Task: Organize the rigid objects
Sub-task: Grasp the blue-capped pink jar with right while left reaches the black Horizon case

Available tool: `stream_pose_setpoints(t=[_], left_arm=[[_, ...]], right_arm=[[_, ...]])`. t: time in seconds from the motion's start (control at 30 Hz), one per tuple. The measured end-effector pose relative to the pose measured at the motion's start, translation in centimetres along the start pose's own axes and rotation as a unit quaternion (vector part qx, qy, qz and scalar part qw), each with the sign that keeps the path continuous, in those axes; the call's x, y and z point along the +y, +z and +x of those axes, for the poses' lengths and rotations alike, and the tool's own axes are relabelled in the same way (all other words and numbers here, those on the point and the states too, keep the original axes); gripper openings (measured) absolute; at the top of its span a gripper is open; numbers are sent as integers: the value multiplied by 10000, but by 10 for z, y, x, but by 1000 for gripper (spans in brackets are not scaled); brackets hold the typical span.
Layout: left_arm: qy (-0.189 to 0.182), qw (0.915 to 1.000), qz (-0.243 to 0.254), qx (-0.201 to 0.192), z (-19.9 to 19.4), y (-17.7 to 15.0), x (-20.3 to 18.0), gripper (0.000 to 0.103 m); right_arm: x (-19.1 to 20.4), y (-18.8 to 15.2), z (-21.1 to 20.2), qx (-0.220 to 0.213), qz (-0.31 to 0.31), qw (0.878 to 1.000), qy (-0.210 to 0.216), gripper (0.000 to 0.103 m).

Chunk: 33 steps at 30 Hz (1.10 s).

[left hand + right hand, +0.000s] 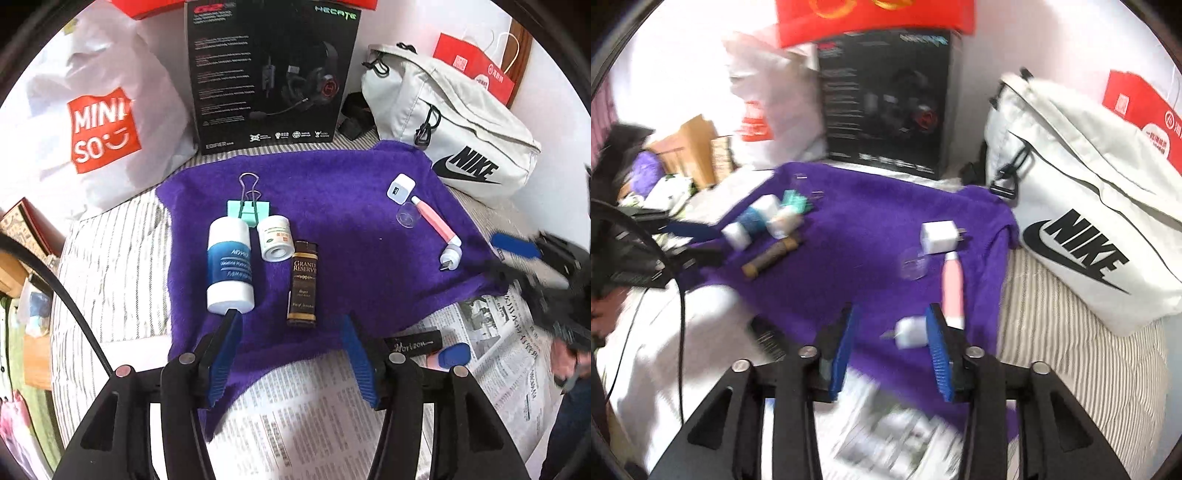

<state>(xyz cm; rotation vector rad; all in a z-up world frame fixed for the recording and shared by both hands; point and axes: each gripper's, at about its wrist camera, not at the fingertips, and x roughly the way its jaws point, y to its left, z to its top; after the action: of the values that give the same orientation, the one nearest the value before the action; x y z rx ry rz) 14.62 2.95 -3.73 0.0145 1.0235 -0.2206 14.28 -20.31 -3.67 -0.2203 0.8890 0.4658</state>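
- The rigid objects lie on a purple towel (332,221) in two clusters, which reads as deliberate sorting: one group at centre-left of the left wrist view, the other at upper right.
- Centre-left group: a white-and-blue bottle (229,264) lying on its side, a small white jar (275,238) just beside it, a dark Grande Reserve box (303,284) to the right of both, and a mint binder clip (248,210) behind them. They are packed close and roughly parallel, likely to form a tidy row.
- Upper-right group: a white USB charger (400,188), a clear cap (409,218) touching a pink pen-shaped tool (436,221), and a small white plug piece (451,258) at that tool's lower end.
- The left gripper (291,347) sits at bottom centre, jaws partly open with nothing between them; one blue pad lies close to the bottle's base.
- The right gripper (892,343) is likewise partly open and empty in its own blurred view; the white plug piece lies just beside its right pad, not clamped.
- Both empty grippers suggest a release is done, as a judgement.
- A black Horizon item (413,345) lies off the towel on newspaper (314,424), probably not yet sorted.
- Behind stand a Miniso bag (92,122), headset box (273,74) and Nike bag (454,129).
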Motion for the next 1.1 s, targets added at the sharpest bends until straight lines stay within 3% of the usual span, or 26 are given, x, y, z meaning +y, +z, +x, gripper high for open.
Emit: stream_pose_setpoints(t=[0.13,0.3,0.5,0.67,0.87,1.1], left_arm=[[-44,9999,-49,-126,-14,-9,1,53],[-32,9997,-97,-204,-25,-21,0,55],[3,9998,-81,-159,-28,-35,-1,55],[10,9997,-160,-161,-31,-42,5,55],[-32,9996,-254,-145,-30,-47,11,55],[-267,9995,-7,-178,-28,-53,-2,55]], right_arm=[[32,-17,-20,-166,-493,9977,430,52],[67,-45,-17,-79,-1132,9921,540,52],[64,-55,16,201,-949,9935,597,44],[64,-55,35,303,-835,9945,549,23],[67,-57,24,268,-646,9951,696,23],[71,-59,32,319,-634,9960,545,22]])
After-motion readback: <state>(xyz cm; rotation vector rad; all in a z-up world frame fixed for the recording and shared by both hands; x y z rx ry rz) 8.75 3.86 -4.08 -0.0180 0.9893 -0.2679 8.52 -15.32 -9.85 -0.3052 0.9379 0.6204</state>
